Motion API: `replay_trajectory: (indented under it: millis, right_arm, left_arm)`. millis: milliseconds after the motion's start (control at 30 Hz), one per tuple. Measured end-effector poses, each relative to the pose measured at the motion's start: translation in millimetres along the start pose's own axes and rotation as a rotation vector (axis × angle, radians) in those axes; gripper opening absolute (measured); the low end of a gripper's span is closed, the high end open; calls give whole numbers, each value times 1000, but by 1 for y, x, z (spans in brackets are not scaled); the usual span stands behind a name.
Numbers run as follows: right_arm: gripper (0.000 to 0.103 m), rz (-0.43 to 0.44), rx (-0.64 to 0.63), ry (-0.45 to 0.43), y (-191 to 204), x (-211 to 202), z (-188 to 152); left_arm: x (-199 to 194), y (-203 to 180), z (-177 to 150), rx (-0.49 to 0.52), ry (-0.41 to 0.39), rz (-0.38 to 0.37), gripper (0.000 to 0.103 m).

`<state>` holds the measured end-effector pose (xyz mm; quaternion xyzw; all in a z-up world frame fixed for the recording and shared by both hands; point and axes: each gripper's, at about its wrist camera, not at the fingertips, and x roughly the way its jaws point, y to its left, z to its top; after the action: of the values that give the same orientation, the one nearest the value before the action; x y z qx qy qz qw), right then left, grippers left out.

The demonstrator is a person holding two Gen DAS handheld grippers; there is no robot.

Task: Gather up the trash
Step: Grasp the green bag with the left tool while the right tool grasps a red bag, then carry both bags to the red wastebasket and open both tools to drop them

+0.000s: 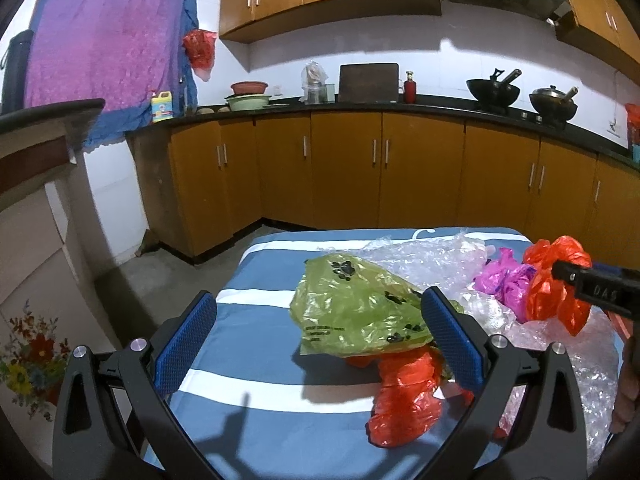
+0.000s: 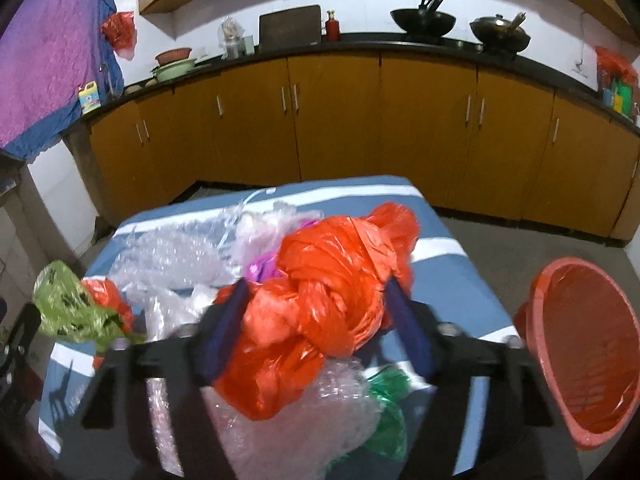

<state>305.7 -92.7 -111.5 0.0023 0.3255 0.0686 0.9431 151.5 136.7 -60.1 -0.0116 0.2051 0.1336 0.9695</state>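
Here the R gripper [image 2: 316, 328] is tilted down over the table [image 2: 440, 256], its blue pads either side of a knotted orange bag [image 2: 328, 292]. The pads look pressed into the plastic, so it reads as clenched on the bag, though the R wrist view is motion-blurred and contact on the right-hand pad isn't 100% sure. From the L wrist view the same orange bag [image 1: 556, 284] sits bunched around the R gripper's black finger [image 1: 592, 284] at the frame's right edge, w/ part of the person's hand [image 1: 628, 384] just below it.

L gripper [image 1: 320, 344] points slightly down across the striped blue cloth, jaws spread wide, nothing gripped. Its right-hand pad [image 1: 448, 340] overlaps the edge of a green bag w/ paw prints [image 1: 352, 308]; can't tell if it touches.

Rest of trash on table: another orange bag [image 1: 404, 396] under the green one, pink bag [image 1: 504, 284], bubble wrap [image 1: 424, 256]. Red basket [image 2: 580, 352] stands on the floor just beside the table's right side.
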Motion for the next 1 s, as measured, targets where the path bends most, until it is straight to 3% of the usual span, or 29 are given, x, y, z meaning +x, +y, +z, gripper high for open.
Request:
replay_trajectory:
  millis: [67, 233, 733, 833, 900, 933, 1000]
  right_arm:
    - [42, 13, 1, 1, -1, 0, -1]
    - [32, 32, -3, -28, -1, -11, 0]
    - [30, 68, 71, -120, -34, -51, 7]
    - [30, 61, 82, -126, -41, -53, 7]
    - [30, 54, 93, -122, -45, -52, 5]
    - [30, 50, 97, -121, -46, -52, 4]
    - [30, 44, 102, -120, -50, -52, 2]
  left_arm:
    - [1, -1, 0, 2, 2, -6, 101]
    - [7, -4, 1, -9, 22, -28, 101]
    - [45, -3, -4, -46, 181, -120, 101]
    - [44, -6, -6, -32, 175, -125, 82]
    - [43, -8, -6, -21, 171, -133, 64]
    - [43, -10, -6, -17, 168, -137, 60]
    - [41, -11, -5, -10, 159, -146, 43]
